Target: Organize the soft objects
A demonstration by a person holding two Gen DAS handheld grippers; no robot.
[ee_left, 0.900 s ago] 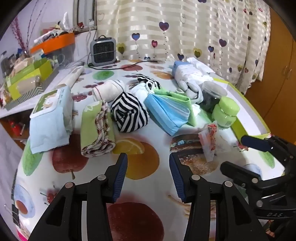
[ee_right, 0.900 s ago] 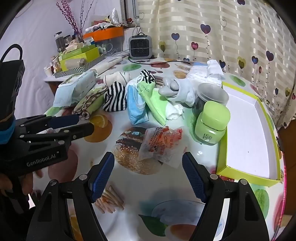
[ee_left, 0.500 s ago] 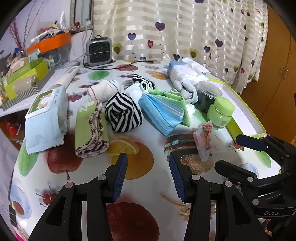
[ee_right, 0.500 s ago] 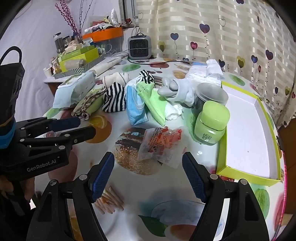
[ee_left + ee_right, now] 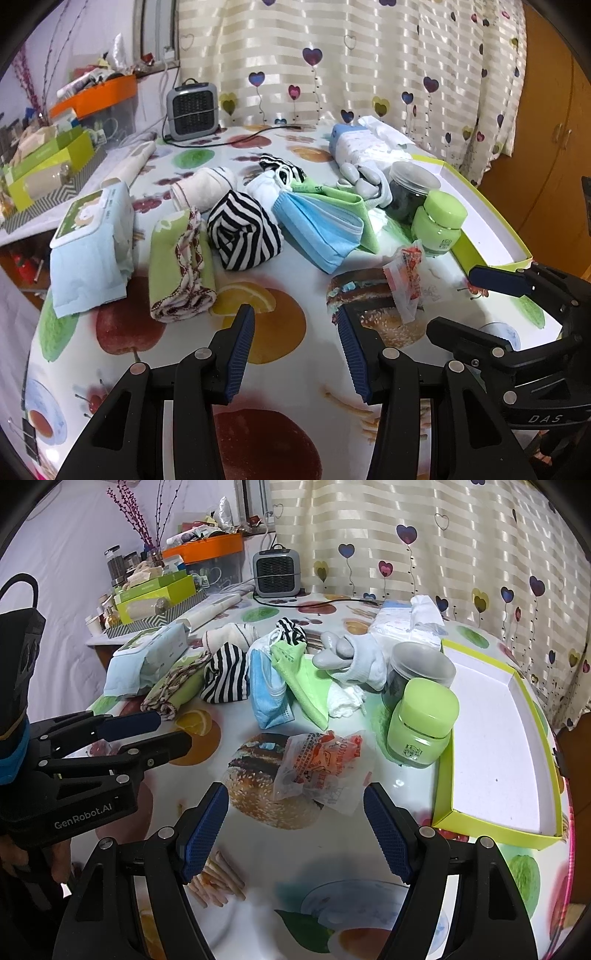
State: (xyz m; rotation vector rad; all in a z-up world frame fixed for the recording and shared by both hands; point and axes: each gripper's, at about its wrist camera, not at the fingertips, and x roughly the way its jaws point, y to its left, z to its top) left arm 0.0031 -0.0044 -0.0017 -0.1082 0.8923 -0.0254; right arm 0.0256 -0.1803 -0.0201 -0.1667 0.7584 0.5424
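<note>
Soft things lie across the middle of the fruit-print table: a black-and-white striped cloth bundle (image 5: pixel 242 230) (image 5: pixel 225 679), a folded green towel (image 5: pixel 181 266), a blue face mask (image 5: pixel 319 229) (image 5: pixel 267 694), a green cloth (image 5: pixel 306 681), a white sock roll (image 5: pixel 205 186) and grey-white gloves (image 5: pixel 351 659). My left gripper (image 5: pixel 295 343) is open and empty, hovering near the table's front, short of the striped bundle. My right gripper (image 5: pixel 295 827) is open and empty, just behind a crinkled snack wrapper (image 5: pixel 319 766).
A yellow-green tray (image 5: pixel 491 738) with a white floor lies at the right. A green jar (image 5: pixel 421 727) and a dark clear-lidded jar (image 5: pixel 417 672) stand beside it. A wet-wipes pack (image 5: pixel 90 240), a tissue pack (image 5: pixel 364 144) and a small heater (image 5: pixel 192 110) are further back.
Both grippers have drifted slightly back and up from the table. Nothing was grasped and no object moved.
</note>
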